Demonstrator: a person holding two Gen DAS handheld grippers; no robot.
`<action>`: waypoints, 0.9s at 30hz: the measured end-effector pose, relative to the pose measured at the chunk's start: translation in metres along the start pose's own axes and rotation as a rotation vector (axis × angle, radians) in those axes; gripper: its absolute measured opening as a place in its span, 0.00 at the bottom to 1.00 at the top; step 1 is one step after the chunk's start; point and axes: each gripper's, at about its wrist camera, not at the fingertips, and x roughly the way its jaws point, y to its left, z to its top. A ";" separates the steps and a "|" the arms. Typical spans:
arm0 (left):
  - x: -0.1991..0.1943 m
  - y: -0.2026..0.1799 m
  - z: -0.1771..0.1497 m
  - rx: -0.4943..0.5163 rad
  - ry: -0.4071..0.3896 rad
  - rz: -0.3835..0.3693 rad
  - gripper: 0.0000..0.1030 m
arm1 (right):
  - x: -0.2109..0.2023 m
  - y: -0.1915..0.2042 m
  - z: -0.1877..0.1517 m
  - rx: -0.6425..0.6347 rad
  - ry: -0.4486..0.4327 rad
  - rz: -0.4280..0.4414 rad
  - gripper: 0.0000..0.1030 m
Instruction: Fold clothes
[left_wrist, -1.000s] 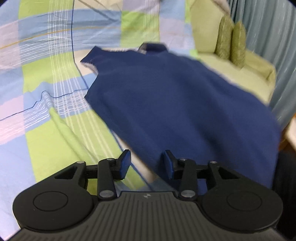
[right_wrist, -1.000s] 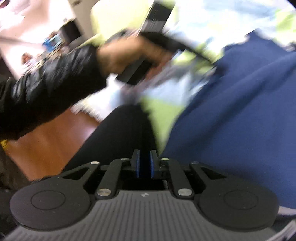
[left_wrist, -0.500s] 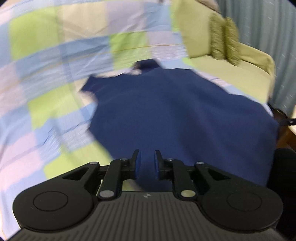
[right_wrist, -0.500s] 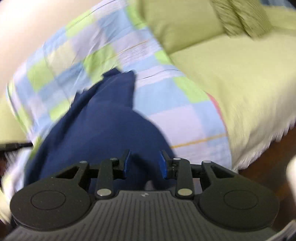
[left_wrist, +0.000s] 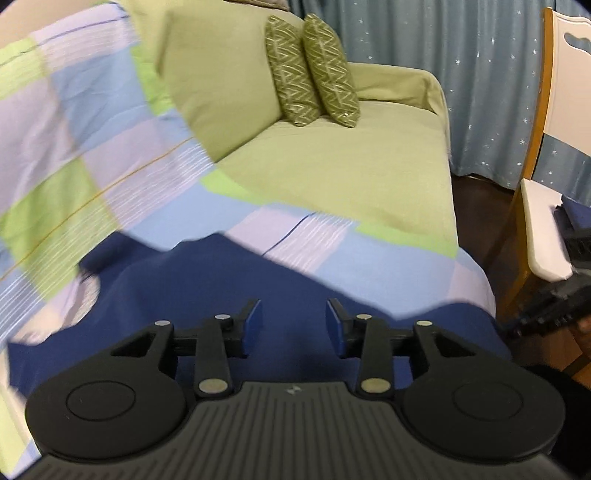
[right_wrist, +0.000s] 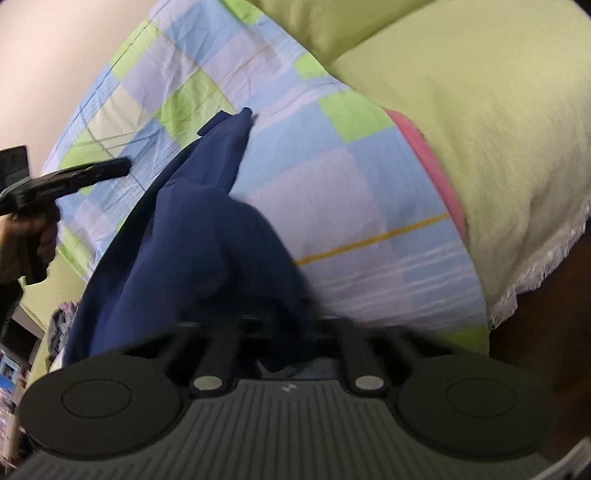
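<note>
A navy blue garment (left_wrist: 207, 280) lies on a checked sheet (left_wrist: 74, 155) over the bed. In the left wrist view my left gripper (left_wrist: 292, 325) is open and empty, hovering just above the garment's near part. In the right wrist view the garment (right_wrist: 207, 229) bunches up between the jaws of my right gripper (right_wrist: 280, 325); the cloth hides the fingertips, so the jaw state is unclear. The left gripper (right_wrist: 66, 177) also shows at the left of the right wrist view.
A green sofa-like cushion (left_wrist: 332, 166) with two patterned pillows (left_wrist: 314, 70) lies beyond the sheet. A wooden chair with white seat (left_wrist: 543, 229) stands at right, by blue curtains (left_wrist: 480, 74). The bed edge with white fringe (right_wrist: 532, 269) drops to a dark floor.
My left gripper opened wider and swung right toward the sofa end. My right gripper moved into the garment, whose cloth now bunches over its fingers.
</note>
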 end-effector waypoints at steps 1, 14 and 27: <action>0.010 0.000 0.006 -0.007 -0.003 -0.005 0.43 | -0.006 -0.001 -0.001 0.005 -0.014 -0.004 0.01; 0.102 0.023 0.044 -0.112 0.146 0.001 0.52 | -0.038 0.020 -0.021 -0.047 0.020 0.018 0.01; 0.169 0.013 0.047 0.032 0.239 0.213 0.07 | -0.030 0.012 -0.019 -0.033 0.028 0.008 0.01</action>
